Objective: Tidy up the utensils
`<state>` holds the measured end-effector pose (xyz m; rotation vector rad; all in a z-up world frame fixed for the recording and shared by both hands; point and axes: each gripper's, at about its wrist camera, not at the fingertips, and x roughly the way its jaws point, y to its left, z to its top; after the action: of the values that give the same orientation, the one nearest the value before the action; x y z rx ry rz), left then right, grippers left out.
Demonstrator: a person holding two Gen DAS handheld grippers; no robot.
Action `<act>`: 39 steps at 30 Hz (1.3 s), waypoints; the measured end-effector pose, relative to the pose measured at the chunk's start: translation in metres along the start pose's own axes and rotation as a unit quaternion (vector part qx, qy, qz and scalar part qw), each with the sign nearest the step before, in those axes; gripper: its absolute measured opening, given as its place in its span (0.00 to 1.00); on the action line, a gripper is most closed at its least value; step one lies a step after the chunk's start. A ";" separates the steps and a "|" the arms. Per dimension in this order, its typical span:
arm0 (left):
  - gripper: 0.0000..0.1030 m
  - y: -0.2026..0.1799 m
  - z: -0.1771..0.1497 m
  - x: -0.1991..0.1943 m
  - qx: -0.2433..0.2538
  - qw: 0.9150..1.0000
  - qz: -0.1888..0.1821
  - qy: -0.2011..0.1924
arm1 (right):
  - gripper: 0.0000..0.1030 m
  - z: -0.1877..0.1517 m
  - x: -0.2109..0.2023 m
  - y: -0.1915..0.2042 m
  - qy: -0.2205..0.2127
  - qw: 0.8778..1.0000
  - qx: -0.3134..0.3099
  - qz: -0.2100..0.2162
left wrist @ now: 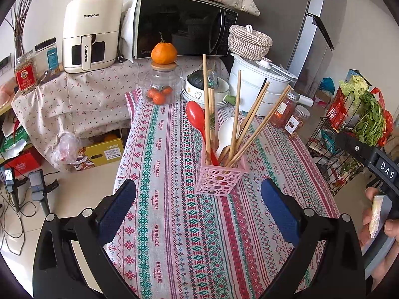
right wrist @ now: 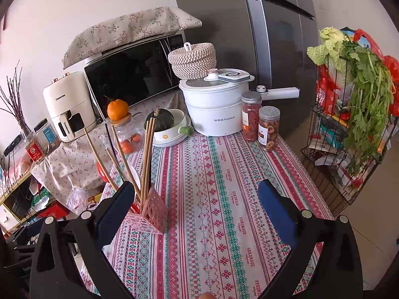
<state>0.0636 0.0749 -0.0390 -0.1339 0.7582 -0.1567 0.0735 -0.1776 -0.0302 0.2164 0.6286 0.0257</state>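
A pink perforated utensil holder (left wrist: 219,178) stands on the patterned tablecloth (left wrist: 174,224). It holds several wooden chopsticks (left wrist: 207,107), a red spoon (left wrist: 197,119) and a white spoon (left wrist: 228,129). My left gripper (left wrist: 199,199) is open and empty, just in front of the holder. My right gripper (right wrist: 197,206) is open and empty; the holder (right wrist: 149,214) stands just beyond its left finger (right wrist: 114,214). The right gripper's body and the hand on it show at the right edge of the left wrist view (left wrist: 374,164).
At the table's far end stand a glass jar of oranges (left wrist: 160,87), stacked bowls with a squash (right wrist: 172,129), a white electric pot (right wrist: 214,109) and two snack jars (right wrist: 259,127). A microwave (left wrist: 184,25) and an air fryer (left wrist: 89,35) stand behind. A wire vegetable rack (right wrist: 349,129) stands right.
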 end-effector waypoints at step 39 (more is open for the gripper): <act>0.93 -0.065 -0.006 -0.016 0.043 0.997 0.062 -0.020 | 0.94 -0.012 -0.021 -0.020 0.039 0.996 -0.076 -0.007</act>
<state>0.0420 0.0137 -0.0206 -0.0079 0.7172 -0.0694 0.0488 -0.1963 -0.0314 0.0632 0.7034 0.0694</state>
